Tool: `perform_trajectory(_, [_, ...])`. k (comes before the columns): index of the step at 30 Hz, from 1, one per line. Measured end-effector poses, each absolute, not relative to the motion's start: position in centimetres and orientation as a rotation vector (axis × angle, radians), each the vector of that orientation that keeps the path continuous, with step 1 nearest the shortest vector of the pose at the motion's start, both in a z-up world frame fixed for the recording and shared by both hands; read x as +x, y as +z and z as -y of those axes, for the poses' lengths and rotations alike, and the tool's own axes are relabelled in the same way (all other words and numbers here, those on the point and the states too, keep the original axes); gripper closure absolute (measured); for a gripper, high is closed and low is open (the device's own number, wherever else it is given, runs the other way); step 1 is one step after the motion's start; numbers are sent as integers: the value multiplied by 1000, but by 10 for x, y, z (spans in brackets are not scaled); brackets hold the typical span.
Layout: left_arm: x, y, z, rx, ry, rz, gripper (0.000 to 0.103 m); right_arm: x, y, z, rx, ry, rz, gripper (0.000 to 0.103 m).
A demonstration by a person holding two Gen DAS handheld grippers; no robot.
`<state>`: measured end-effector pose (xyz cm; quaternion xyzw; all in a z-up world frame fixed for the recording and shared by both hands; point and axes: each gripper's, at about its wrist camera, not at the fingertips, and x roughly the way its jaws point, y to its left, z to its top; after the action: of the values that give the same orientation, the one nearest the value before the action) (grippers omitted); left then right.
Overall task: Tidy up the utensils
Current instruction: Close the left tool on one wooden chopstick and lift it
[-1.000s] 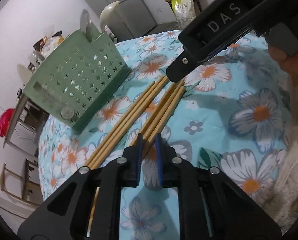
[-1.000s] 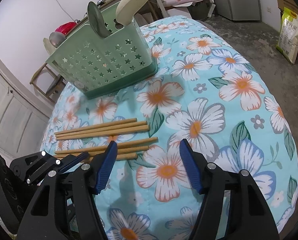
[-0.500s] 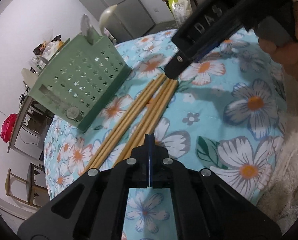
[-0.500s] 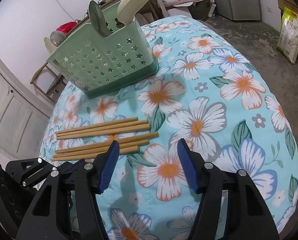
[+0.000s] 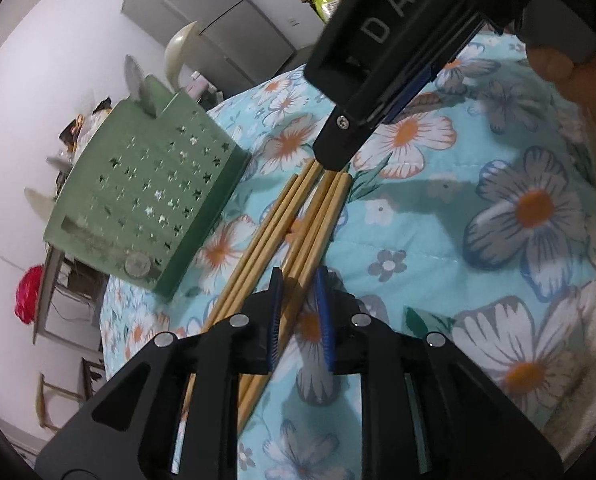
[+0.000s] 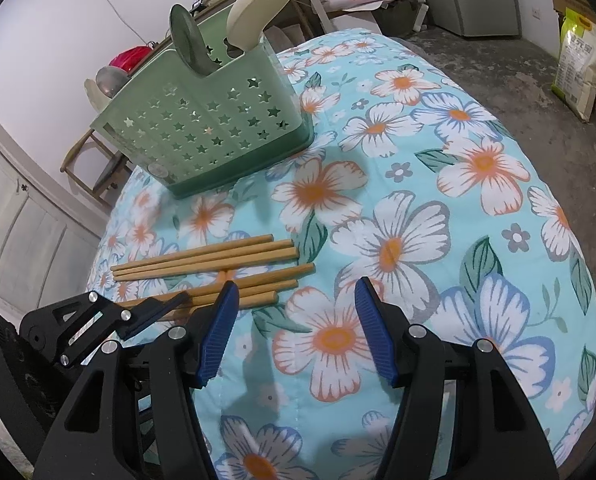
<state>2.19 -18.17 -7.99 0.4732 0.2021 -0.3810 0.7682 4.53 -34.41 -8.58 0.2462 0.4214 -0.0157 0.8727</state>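
Six chopsticks: (image 6: 218, 256) lie flat on the floral cloth (image 6: 457, 240), two loose bundles of three, long axes side by side.
Heading: in the right view they run left to right; thick ends point toward open cloth, thin ends toward the left gripper (image 5: 299, 312).
Left gripper: jaws have just been opening, now narrowly parted astride the near bundle; whether the pads touch wood is unclear.
Right gripper: (image 6: 296, 330) released, jaws wide, nothing between them, hovering over cloth just beside the thick ends.
Basket: (image 6: 218, 128) green, star-punched, upright beyond the chopsticks, well apart; two spoons (image 6: 258, 4) stand inside.
Hidden: near ends of chopsticks pass under the left gripper; far tips in the left view sit behind the right gripper's body.
Edges: cloth curves off past the thin ends.
Room: bare cloth spreads wide to the right.
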Motion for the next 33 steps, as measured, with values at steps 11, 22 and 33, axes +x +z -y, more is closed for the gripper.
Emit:
perform_trajectory(11, [6, -78, 186, 1114, -830, -349, 95, 45, -85, 347, 516, -37, -875, 44])
perform_trajectory(22, [32, -51, 148, 781, -911, -762, 93, 44, -83, 348, 532, -22, -869, 44])
perform_trajectory(33, [45, -46, 161, 627, -963, -830, 93, 51, -87, 349, 692, 64, -927, 61])
